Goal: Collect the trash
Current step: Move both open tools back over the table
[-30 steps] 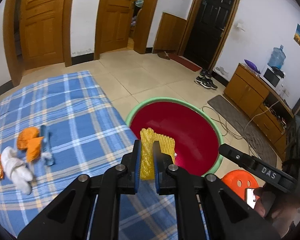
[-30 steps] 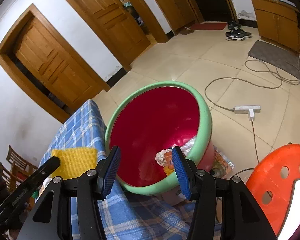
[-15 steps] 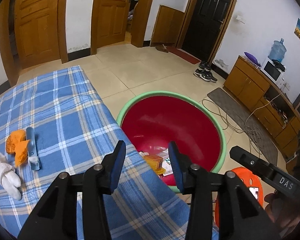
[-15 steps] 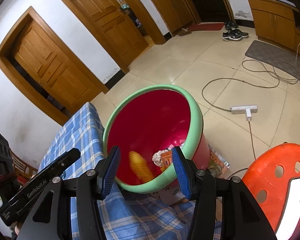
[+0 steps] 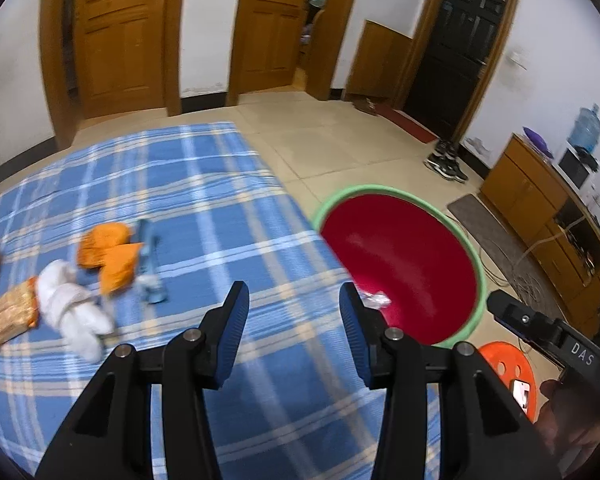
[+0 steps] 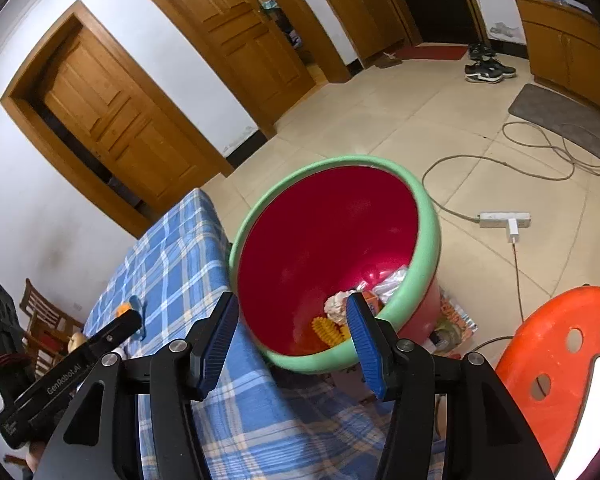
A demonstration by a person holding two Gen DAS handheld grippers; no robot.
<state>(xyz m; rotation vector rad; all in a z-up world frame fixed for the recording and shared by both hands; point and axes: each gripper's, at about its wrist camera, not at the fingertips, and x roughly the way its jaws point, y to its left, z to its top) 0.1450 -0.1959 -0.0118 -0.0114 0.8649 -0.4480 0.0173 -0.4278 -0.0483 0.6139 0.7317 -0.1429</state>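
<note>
A red bin with a green rim (image 5: 404,196) (image 6: 428,216) stands beside the blue plaid bed (image 5: 204,208) (image 6: 168,248). The yellow foam net (image 6: 326,330) lies at its bottom with other wrappers (image 6: 388,284). On the bed lie orange wrappers (image 5: 110,254), a white crumpled wad (image 5: 72,308), a blue wrapper (image 5: 150,264) and an orange snack packet (image 5: 10,314). My left gripper (image 5: 294,328) is open and empty above the bed. My right gripper (image 6: 290,336) is open and empty above the bin's near rim.
An orange plastic stool (image 6: 560,360) (image 5: 508,368) stands at the lower right. A power strip and cable (image 6: 504,220) lie on the tiled floor. A wooden cabinet (image 5: 540,200) lines the right wall. Shoes (image 6: 486,68) sit near the dark door.
My left gripper opened and dropped the yellow foam net into the bin, then swung left over the bed. My right gripper stayed open and hardly moved.
</note>
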